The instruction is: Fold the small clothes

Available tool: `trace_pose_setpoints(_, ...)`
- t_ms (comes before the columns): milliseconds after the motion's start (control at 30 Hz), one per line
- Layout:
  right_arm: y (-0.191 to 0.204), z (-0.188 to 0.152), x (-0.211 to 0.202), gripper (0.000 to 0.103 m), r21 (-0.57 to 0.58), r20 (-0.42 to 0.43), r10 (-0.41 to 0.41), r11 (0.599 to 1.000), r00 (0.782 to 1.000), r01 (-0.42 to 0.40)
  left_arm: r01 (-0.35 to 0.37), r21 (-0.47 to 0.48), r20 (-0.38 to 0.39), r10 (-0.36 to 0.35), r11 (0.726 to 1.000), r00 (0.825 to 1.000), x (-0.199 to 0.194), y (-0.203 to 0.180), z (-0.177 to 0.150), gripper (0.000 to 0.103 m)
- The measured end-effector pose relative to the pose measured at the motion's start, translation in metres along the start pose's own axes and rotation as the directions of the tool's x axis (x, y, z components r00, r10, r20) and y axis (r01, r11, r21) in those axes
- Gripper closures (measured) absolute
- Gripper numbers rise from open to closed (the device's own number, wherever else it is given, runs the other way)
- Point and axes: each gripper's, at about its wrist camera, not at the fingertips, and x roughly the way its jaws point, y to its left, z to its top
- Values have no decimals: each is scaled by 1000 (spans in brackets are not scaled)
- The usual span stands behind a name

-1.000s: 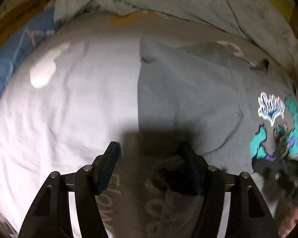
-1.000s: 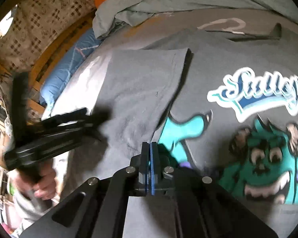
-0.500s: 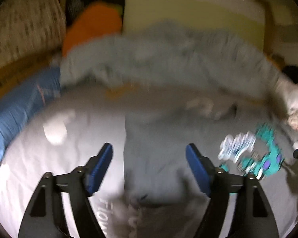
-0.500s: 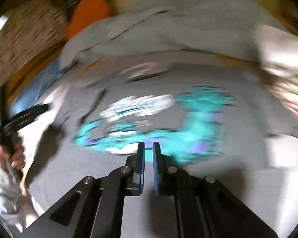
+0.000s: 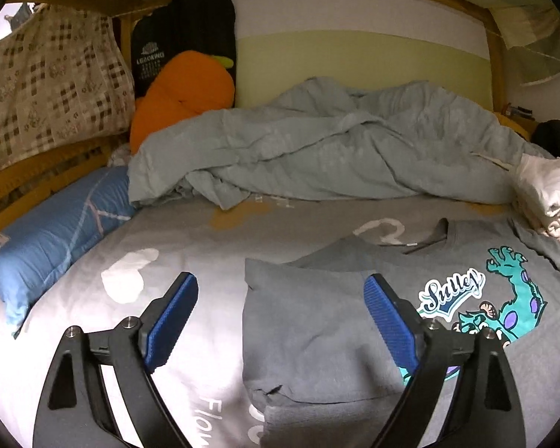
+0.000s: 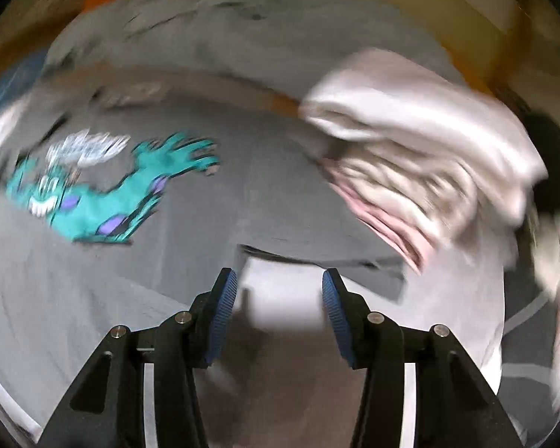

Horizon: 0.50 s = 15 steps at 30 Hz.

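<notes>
A grey T-shirt [image 5: 317,336] with a teal monster print [image 5: 511,298] lies flat on the bed, its left side folded inward over the body. My left gripper [image 5: 280,321] is open and empty, raised above the folded edge. In the blurred right wrist view my right gripper [image 6: 276,310] is open and empty, above the shirt's right sleeve [image 6: 354,261]. The print [image 6: 104,194] lies to its left.
A crumpled grey-blue duvet [image 5: 317,149] fills the back of the bed. A pile of white and pink clothes [image 6: 422,164] sits at the right, also in the left wrist view [image 5: 548,194]. A blue pillow [image 5: 48,231], an orange plush [image 5: 183,93] and the wooden bed frame [image 5: 37,171] are at the left.
My left gripper has let go of the folded side and lifted back. My right gripper has opened and swung right, from over the print to the right sleeve.
</notes>
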Motion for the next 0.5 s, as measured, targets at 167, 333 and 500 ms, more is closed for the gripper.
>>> trace_pose_setpoints(167,8,21,24,68,-41,-69,-71,997,995,68,0,-1,-17,0,1000,1000,2,-3,-3,13)
trace_pose_setpoints(333,9,28,38,101,-18,-83,-79,997,993,78,23,-24,-51,-24,999,998,9,1,-6,13)
trace_pose_setpoints(500,-7,60,0,102,142,98,238,958,966,-250,48,-31,-76,-50,998,996,13,-6,-10,13)
